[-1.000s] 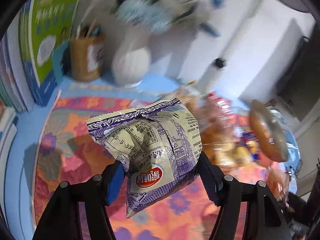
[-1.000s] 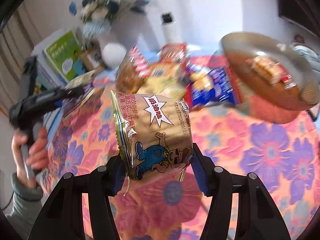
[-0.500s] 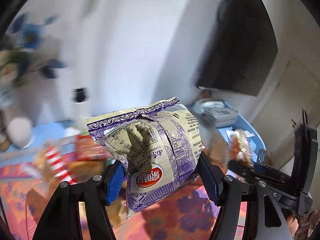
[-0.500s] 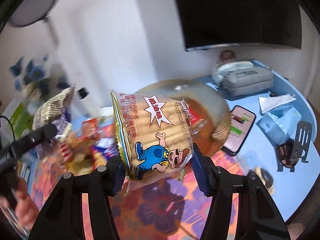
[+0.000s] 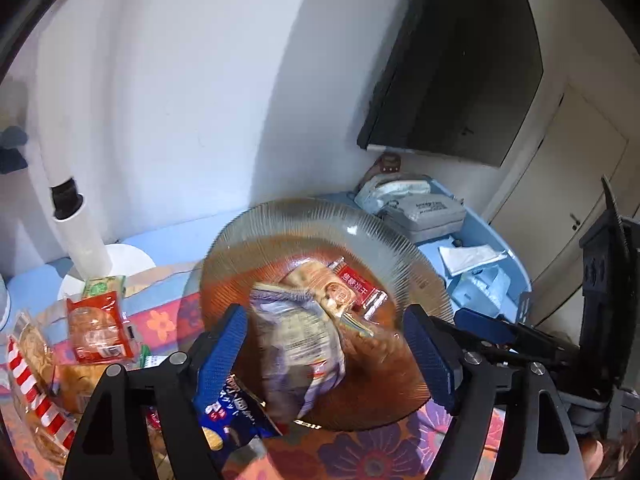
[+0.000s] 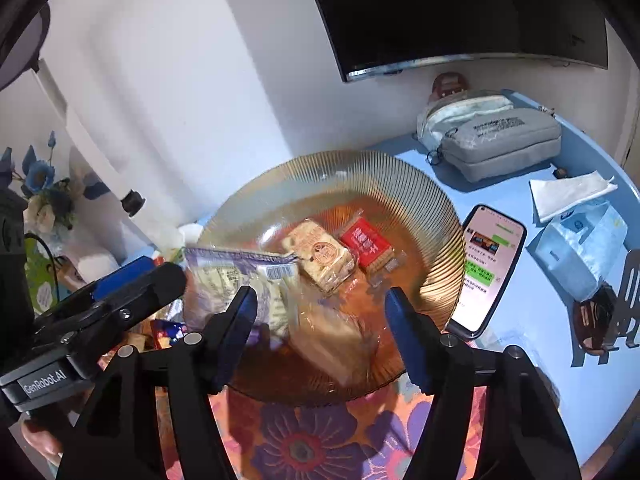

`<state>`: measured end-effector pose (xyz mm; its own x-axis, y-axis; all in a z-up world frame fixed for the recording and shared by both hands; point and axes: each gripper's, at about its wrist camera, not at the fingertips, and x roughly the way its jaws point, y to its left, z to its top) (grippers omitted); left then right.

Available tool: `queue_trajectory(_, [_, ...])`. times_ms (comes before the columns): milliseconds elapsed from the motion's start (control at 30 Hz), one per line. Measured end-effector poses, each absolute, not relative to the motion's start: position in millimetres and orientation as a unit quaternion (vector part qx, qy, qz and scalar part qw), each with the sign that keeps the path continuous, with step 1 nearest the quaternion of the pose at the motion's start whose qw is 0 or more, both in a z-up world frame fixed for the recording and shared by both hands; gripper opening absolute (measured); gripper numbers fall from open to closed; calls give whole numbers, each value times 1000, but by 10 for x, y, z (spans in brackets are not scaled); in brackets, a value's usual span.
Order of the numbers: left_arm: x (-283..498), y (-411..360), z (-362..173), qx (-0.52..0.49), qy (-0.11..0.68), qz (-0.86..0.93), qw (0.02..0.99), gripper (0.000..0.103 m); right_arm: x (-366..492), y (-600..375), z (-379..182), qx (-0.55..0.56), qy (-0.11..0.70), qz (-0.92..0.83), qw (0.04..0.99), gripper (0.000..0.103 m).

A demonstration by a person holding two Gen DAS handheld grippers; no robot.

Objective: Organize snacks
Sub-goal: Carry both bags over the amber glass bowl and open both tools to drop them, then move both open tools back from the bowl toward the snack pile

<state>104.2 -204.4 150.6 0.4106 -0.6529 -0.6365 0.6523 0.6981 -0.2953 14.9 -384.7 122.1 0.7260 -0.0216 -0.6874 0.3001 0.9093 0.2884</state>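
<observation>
A: Left wrist view, item one: left gripper (image 5: 324,354), jaws spread wide, nothing pinched. Between them, blurred, the purple-and-cream snack bag (image 5: 296,344), apart from both pads and over the glass bowl (image 5: 320,220).

B: Beyond the jaws?

A: Inside the bowl, past the bag, a biscuit pack (image 5: 316,280) and a red packet (image 5: 358,288). Outside the left jaw, on the flowered surface (image 5: 380,456): an orange packet (image 5: 98,328), a striped bag (image 5: 30,376), a blue packet (image 5: 232,416) touching the bowl's near edge.

B: Right wrist view?

A: Right gripper (image 6: 320,324), jaws equally wide, empty. A clear-wrapped tan pack (image 6: 336,340) lies blurred between them, within the bowl. The purple bag sits just outside the left jaw, half over the rim.

B: Handling note for the release?

A: Judgement only: keep both sets of jaws spread and lift straight up, clear of the wrappers. The purple bag near the rim may slide out; nudge it toward the centre if it hangs. Then go for the loose packets left of the bowl.
</observation>
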Motion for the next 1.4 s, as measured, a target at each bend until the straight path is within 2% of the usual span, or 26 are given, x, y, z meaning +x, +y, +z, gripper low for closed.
queue_trajectory(200, [736,-1471,1755,-4,336,-354,873,78,-52,-3535,1407,178,344,-50,921,66])
queue_trajectory(367, [273,-714,1833,-12,303,-289,908,79,-308,-2861,1543,129,327,-3,936,66])
queue_trajectory(467, [32,-184,1694,-40,298,-238,924,80,-423,-2401,1486,89,321,14,943,68])
queue_trajectory(667, [-193,498,1002,-54,309,-138,940,80,-493,-1757,889,3,307,10,952,68])
queue_trajectory(900, [-124,710,436,-86,336,-124,930,80,-352,-1636,353,-9,332,17,943,68])
queue_trajectory(1400, [25,821,342,-128,368,-129,912,80,-303,-1881,312,66,347,41,935,68])
